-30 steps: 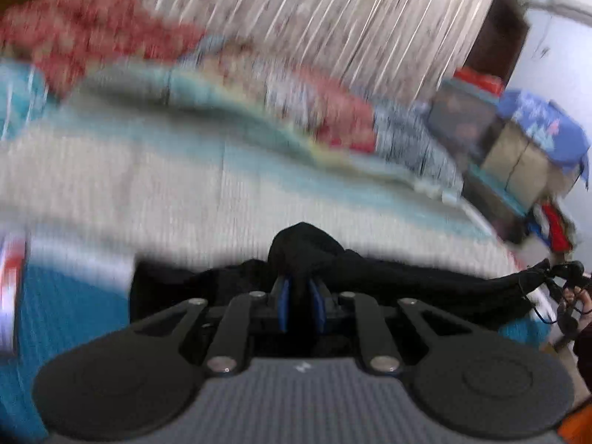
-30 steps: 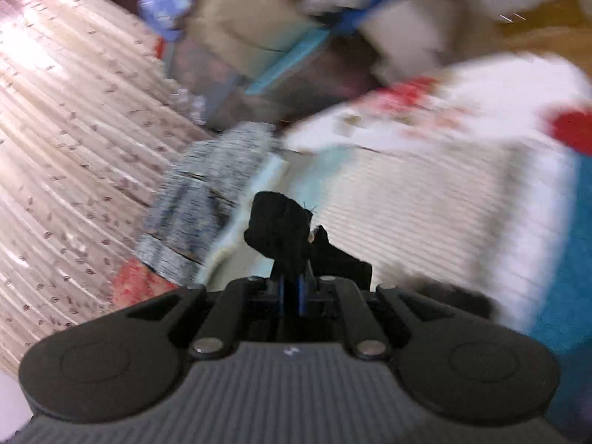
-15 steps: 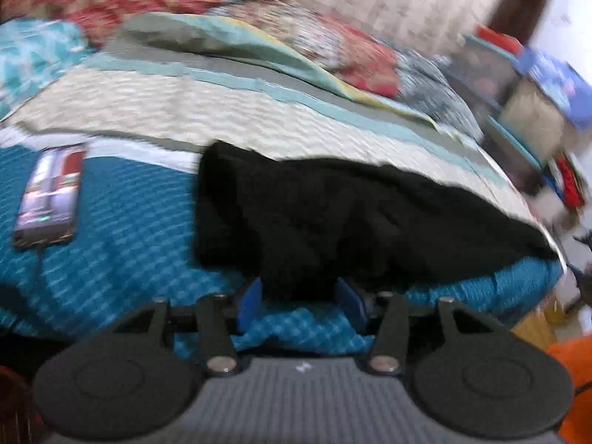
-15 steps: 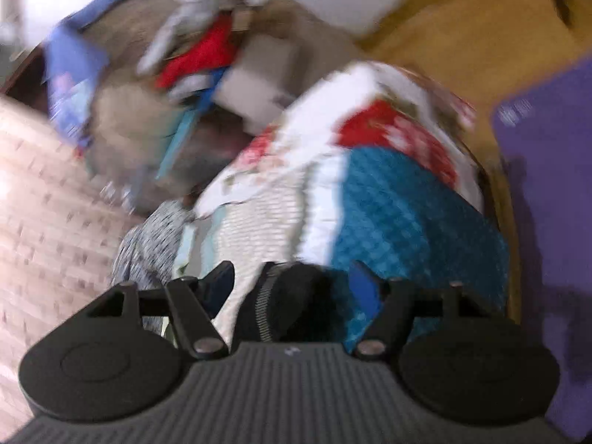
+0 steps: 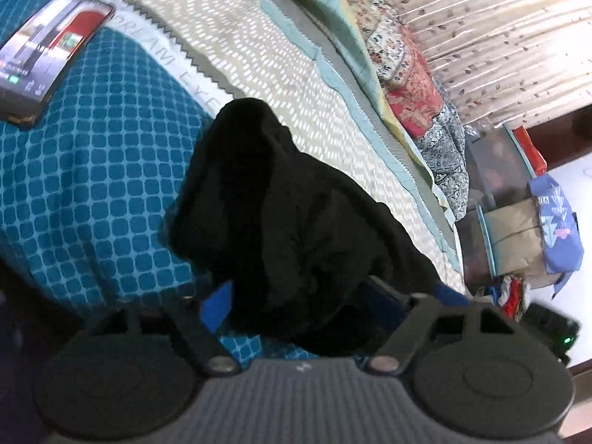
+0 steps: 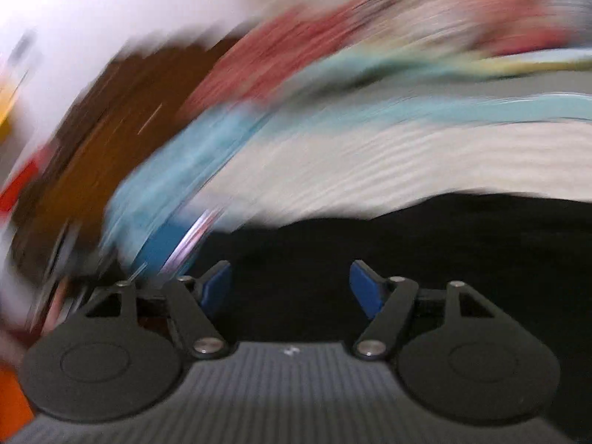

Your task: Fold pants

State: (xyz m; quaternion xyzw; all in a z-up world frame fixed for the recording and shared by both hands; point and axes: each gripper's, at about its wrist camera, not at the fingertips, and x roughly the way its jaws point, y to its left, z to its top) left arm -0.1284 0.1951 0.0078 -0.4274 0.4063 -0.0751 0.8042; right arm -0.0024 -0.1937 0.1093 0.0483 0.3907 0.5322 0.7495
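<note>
Item: black pants (image 5: 296, 229), heaped on teal checked bedspread (image 5: 92, 170), cloth bulging between the parting jaws of left gripper (image 5: 325, 296), pads not pressing. Right gripper (image 6: 290, 288): jaws widening, empty, dark cloth beyond. Handling advice: spread flat before folding. Surroundings: phone (image 5: 48, 44) far left of jaws; curtain (image 5: 499, 29) beyond.

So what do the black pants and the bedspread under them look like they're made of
The black pants look like a soft knit or fleece: matte, no sheen, slumping in thick rounded folds. The exact fibre can't be told. The bedspread looks like woven or quilted cotton-type cloth, matte, with a teal grid of raised squares next to a cream panel of short dashes; whether that pattern is printed or stitched isn't clear.
</note>
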